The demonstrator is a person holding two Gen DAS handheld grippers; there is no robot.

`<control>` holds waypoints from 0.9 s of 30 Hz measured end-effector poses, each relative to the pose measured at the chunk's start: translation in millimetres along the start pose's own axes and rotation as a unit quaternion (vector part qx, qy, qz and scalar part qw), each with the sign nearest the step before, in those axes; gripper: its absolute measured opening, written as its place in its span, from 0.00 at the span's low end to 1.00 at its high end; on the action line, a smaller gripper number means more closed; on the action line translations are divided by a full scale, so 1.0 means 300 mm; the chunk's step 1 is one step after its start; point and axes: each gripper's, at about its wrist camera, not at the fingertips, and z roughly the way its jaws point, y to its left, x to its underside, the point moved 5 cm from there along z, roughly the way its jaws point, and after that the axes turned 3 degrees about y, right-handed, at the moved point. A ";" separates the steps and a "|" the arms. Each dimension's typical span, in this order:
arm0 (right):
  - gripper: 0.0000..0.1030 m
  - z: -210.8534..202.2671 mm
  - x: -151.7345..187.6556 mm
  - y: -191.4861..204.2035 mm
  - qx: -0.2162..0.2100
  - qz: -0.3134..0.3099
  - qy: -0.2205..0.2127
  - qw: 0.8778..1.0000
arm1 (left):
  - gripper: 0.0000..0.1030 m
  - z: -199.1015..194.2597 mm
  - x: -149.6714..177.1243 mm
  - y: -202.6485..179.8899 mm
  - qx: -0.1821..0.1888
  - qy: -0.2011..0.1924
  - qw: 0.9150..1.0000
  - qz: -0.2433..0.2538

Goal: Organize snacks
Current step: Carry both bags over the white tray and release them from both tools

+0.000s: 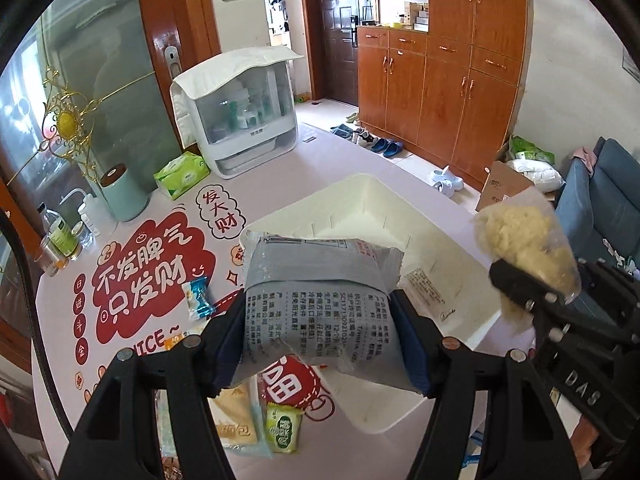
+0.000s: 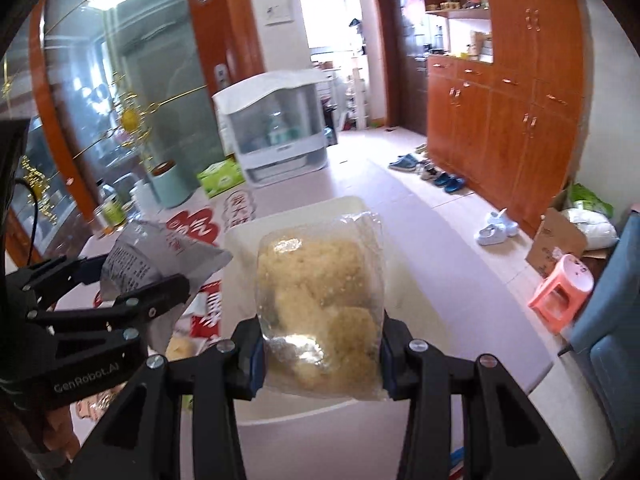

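My left gripper (image 1: 324, 340) is shut on a grey snack packet (image 1: 320, 300) with printed text, held above the near edge of a white bin (image 1: 360, 200). The packet also shows in the right wrist view (image 2: 160, 256). My right gripper (image 2: 320, 356) is shut on a clear bag of yellow crumbly cakes (image 2: 320, 300), held over the same white bin (image 2: 240, 236). In the left wrist view that bag (image 1: 528, 248) is at the right, above the bin's right side. Loose snacks lie on the table: a blue candy (image 1: 198, 298), a green packet (image 1: 284, 428), a bread pack (image 1: 236, 416).
The table has a pink mat with red slogans (image 1: 140, 280). At its far side stand a white appliance (image 1: 240, 116), a green tissue box (image 1: 182, 174), a mint canister (image 1: 122, 194) and small bottles (image 1: 60, 236). Shoes, a cardboard box and a pink stool (image 2: 560, 288) are on the floor.
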 end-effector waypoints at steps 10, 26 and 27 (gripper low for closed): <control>0.43 0.046 -0.083 -0.100 0.040 0.033 -0.010 0.999 | 0.65 0.056 -0.062 -0.010 -0.007 -0.002 1.000 0.006; 0.51 0.179 -0.060 -0.127 0.035 0.051 0.040 0.997 | 0.97 0.131 -0.058 -0.002 -0.031 0.009 0.999 -0.004; 0.56 0.180 -0.058 -0.130 0.034 0.053 0.042 0.997 | 0.97 0.131 -0.053 0.007 -0.031 0.011 0.999 -0.010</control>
